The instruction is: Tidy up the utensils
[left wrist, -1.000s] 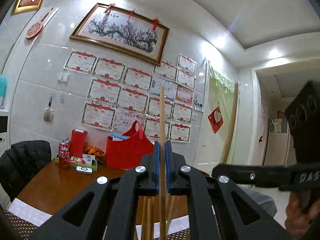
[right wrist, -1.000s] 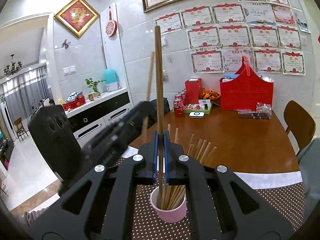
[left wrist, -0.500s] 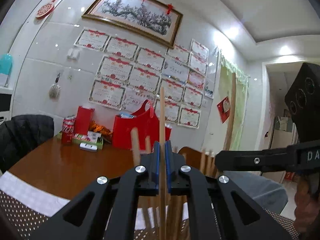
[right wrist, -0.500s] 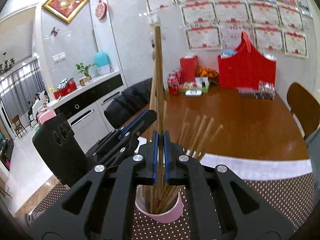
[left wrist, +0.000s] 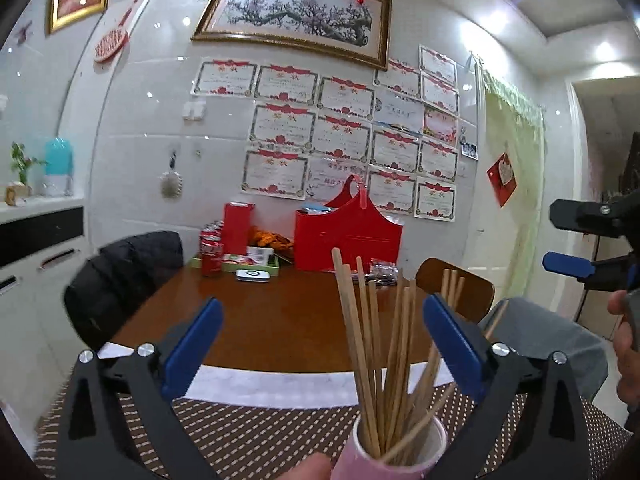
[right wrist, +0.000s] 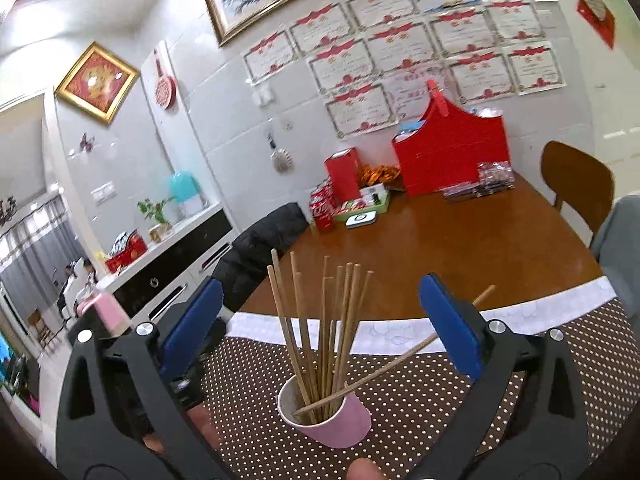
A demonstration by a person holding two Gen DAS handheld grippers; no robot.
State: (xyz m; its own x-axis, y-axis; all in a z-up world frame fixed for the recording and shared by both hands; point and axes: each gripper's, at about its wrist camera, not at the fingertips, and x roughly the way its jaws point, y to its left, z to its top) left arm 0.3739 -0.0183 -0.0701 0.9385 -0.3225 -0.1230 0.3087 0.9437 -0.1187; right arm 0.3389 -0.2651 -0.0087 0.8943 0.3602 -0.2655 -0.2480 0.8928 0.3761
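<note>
A pink cup (right wrist: 332,420) stands on a brown dotted placemat (right wrist: 460,392) and holds several wooden chopsticks (right wrist: 332,320); one leans far right. In the left wrist view the cup (left wrist: 396,456) and chopsticks (left wrist: 376,352) sit low, just right of centre. My left gripper (left wrist: 320,344) is open and empty, its blue pads wide apart on either side of the chopsticks. My right gripper (right wrist: 320,324) is open and empty above the cup; it also shows at the right edge of the left wrist view (left wrist: 592,240).
The brown wooden table (right wrist: 460,248) carries a red basket (right wrist: 452,156), red box (right wrist: 342,174), cola cans (right wrist: 322,210) and a green tray (right wrist: 368,204) at its far side. A black-jacketed chair (left wrist: 120,280) stands left, a wooden chair (right wrist: 576,180) right.
Both grippers have opened and let go of the chopsticks they held upright; those chopsticks now rest in the cup. Both grippers have drawn back from it.
</note>
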